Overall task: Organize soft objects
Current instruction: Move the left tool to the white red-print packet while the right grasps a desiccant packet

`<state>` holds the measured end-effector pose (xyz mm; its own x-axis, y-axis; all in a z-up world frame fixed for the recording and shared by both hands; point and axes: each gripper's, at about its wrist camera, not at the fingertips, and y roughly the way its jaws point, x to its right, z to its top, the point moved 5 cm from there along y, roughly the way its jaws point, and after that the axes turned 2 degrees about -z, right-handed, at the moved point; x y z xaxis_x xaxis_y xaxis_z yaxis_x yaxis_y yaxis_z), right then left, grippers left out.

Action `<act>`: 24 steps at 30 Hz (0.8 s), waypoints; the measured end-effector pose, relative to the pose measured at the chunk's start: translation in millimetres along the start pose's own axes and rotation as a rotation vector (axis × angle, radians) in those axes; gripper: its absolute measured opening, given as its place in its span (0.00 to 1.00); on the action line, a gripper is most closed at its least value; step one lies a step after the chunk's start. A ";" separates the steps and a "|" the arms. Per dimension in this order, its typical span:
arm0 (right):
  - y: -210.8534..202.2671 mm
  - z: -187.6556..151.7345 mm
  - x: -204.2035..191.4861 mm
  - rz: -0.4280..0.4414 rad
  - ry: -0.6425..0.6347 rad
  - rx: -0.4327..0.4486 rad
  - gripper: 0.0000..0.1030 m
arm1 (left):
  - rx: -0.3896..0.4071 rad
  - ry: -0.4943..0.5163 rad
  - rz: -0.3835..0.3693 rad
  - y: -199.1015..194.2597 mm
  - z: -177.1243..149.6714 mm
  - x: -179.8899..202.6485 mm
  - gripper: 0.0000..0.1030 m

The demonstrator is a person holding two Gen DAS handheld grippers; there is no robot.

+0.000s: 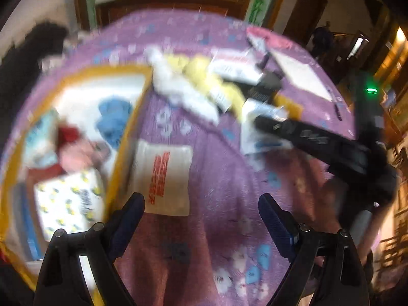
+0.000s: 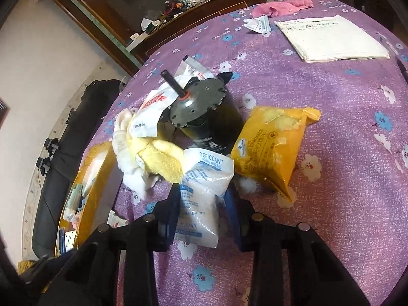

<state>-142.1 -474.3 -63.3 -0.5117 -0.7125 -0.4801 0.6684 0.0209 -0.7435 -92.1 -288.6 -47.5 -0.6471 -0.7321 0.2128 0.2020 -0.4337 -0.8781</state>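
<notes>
My right gripper [image 2: 202,210] has its jaws on either side of a white desiccant bag [image 2: 201,191] on the purple flowered cloth; they look closed on it. The same gripper [image 1: 262,122] and bag [image 1: 260,127] show in the blurred left wrist view. Beside the bag lie a yellow and white plush toy [image 2: 155,158], a yellow cracker packet [image 2: 270,145] and a white pouch with red print [image 2: 150,112]. My left gripper [image 1: 201,219] is open and empty above another white pouch with red print [image 1: 163,178], next to a yellow-rimmed box [image 1: 127,137] holding soft items.
A black motor with a shaft [image 2: 204,112] stands in the pile. A paper pad [image 2: 331,38], a pink cloth [image 2: 280,7] and a torn wrapper [image 2: 257,24] lie at the far side. The box also shows at the left edge of the right wrist view [image 2: 94,178].
</notes>
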 end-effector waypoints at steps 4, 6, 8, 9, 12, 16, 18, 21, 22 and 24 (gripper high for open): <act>-1.8 -1.9 -0.2 0.013 0.008 -0.005 0.32 | 0.042 0.020 0.081 -1.3 10.1 -8.9 0.82; -1.8 -2.1 0.7 0.024 0.019 -0.009 0.32 | 0.034 -0.016 0.101 0.3 12.9 -22.1 0.79; -1.9 -2.5 1.2 0.029 0.023 -0.011 0.33 | 0.029 -0.025 0.123 0.6 14.8 -26.9 0.79; -2.0 -2.6 0.8 0.028 0.023 -0.012 0.33 | 0.022 -0.013 0.135 2.2 15.4 -25.9 0.79; -2.9 -3.2 -0.2 0.028 0.022 -0.012 0.33 | -0.001 0.036 0.168 13.1 16.0 -17.2 0.79; -2.5 -2.3 0.9 0.034 0.028 -0.013 0.33 | -0.023 0.130 0.247 30.2 13.6 -4.1 0.79; -2.4 -2.6 1.1 0.035 0.029 -0.012 0.33 | -0.007 0.154 0.265 32.4 12.8 -3.7 0.78; -2.9 -3.1 0.9 0.033 0.028 -0.012 0.33 | 0.010 0.120 0.189 20.1 10.6 -7.1 0.70; -2.7 -3.2 1.1 0.033 0.028 -0.011 0.33 | 0.014 0.110 0.175 17.0 8.7 -7.8 0.70; -2.7 -3.2 1.1 0.034 0.030 -0.012 0.33 | 0.013 0.114 0.181 17.1 7.4 -9.7 0.70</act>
<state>-146.2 -472.9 -63.3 -0.5050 -0.6901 -0.5185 0.6793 0.0529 -0.7320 -77.0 -292.8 -61.4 -0.6781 -0.7349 0.0021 0.3312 -0.3082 -0.8918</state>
